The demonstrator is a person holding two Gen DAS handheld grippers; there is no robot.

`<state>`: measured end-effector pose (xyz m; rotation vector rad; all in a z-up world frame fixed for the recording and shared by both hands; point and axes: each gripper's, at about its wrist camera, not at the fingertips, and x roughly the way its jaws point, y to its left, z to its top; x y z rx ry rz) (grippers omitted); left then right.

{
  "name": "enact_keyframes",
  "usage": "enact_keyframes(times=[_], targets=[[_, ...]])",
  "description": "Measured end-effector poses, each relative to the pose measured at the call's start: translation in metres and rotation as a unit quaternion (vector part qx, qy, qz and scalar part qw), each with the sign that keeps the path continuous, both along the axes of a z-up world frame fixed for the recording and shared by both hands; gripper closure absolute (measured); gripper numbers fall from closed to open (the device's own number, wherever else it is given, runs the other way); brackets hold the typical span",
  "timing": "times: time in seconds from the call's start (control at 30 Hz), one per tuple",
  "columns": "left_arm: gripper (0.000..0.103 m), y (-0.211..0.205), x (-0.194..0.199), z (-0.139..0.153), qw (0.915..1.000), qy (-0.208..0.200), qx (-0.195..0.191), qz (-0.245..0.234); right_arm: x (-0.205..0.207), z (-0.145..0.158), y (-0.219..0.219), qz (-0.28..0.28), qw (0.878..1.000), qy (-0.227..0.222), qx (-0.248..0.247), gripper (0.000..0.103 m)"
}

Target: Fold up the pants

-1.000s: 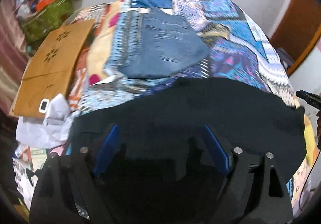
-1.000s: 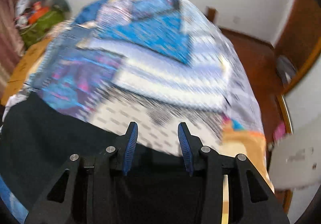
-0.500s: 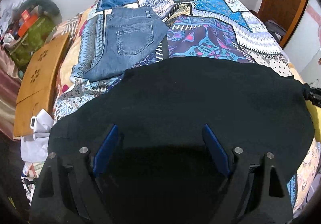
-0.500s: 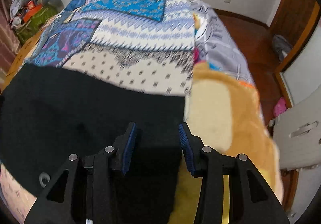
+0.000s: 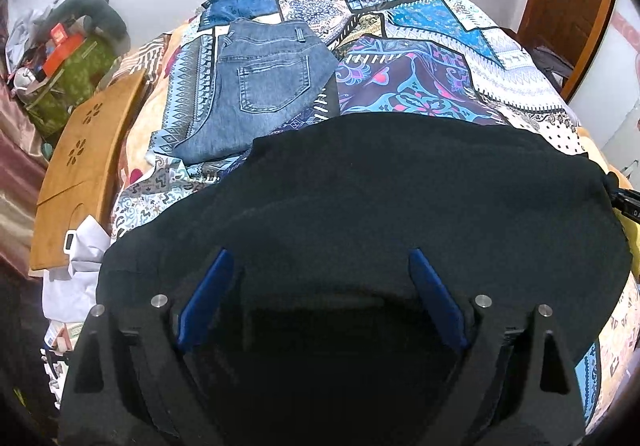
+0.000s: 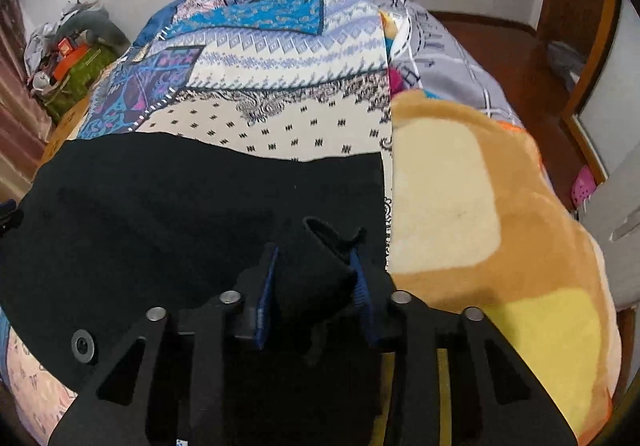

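Black pants (image 5: 400,186) lie spread across the near part of a patchwork bedspread (image 5: 420,74). My left gripper (image 5: 320,266) is open, its blue fingers wide apart over the black cloth, holding nothing. In the right wrist view the black pants (image 6: 180,206) cover the lower left. My right gripper (image 6: 314,258) is shut on a raised bunch of the pants' edge, pinched between its blue fingers. The right gripper's tip also shows at the far right of the left wrist view (image 5: 628,202).
Folded blue jeans (image 5: 256,86) lie on the bed beyond the black pants. A wooden board (image 5: 84,174) and white cloth (image 5: 76,266) are at the left bed edge. A brown and yellow blanket (image 6: 500,246) lies right of the pants. Clutter (image 5: 64,58) fills the far left corner.
My right gripper has closed on the edge of the black pants and bunched it up. My left gripper stays open over the cloth, with the view shifted only slightly.
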<state>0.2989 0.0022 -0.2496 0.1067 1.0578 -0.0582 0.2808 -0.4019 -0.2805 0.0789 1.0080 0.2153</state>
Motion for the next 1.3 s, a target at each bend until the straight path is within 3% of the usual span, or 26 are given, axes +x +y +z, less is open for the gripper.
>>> enact_keyframes(times=[0.17, 0.4, 0.6, 0.73, 0.83, 1.0, 1.1, 1.13, 1.3], targets=[[0.012, 0.001, 0.000, 0.000, 1.0000, 0.001, -0.005, -0.001, -0.004, 0.017, 0.006, 0.005, 0.998, -0.048, -0.034, 0.088], [0.011, 0.001, -0.001, 0.001, 1.0000, 0.001, -0.005, -0.001, 0.006, 0.052, -0.007, -0.035, 0.993, -0.112, -0.010, 0.089], [0.011, 0.000, -0.003, 0.001, 1.0000, -0.002, -0.001, -0.004, 0.038, 0.037, -0.011, -0.063, 0.995, -0.075, -0.007, 0.086], [0.011, 0.002, -0.003, 0.001, 1.0000, -0.002, -0.003, -0.007, 0.040, 0.029, -0.023, -0.105, 0.990, -0.063, -0.066, 0.084], [0.010, 0.002, -0.003, 0.001, 1.0000, -0.002, -0.003, -0.007, 0.028, 0.035, -0.040, -0.116, 0.991, -0.054, -0.043, 0.083], [0.010, 0.003, -0.005, 0.003, 1.0000, -0.003, -0.001, -0.003, -0.004, 0.055, -0.034, -0.074, 0.995, -0.049, -0.033, 0.080], [0.010, 0.003, -0.008, 0.003, 1.0000, 0.000, -0.009, -0.001, -0.014, 0.059, -0.011, -0.039, 0.998, -0.043, -0.011, 0.062], [0.010, 0.004, -0.010, 0.003, 0.9999, 0.001, -0.011, -0.001, -0.017, 0.057, -0.002, -0.025, 0.999, -0.042, 0.001, 0.058], [0.010, 0.008, -0.020, 0.003, 0.9997, 0.005, -0.023, 0.001, -0.019, 0.021, 0.034, 0.019, 1.000, 0.013, 0.012, 0.057]])
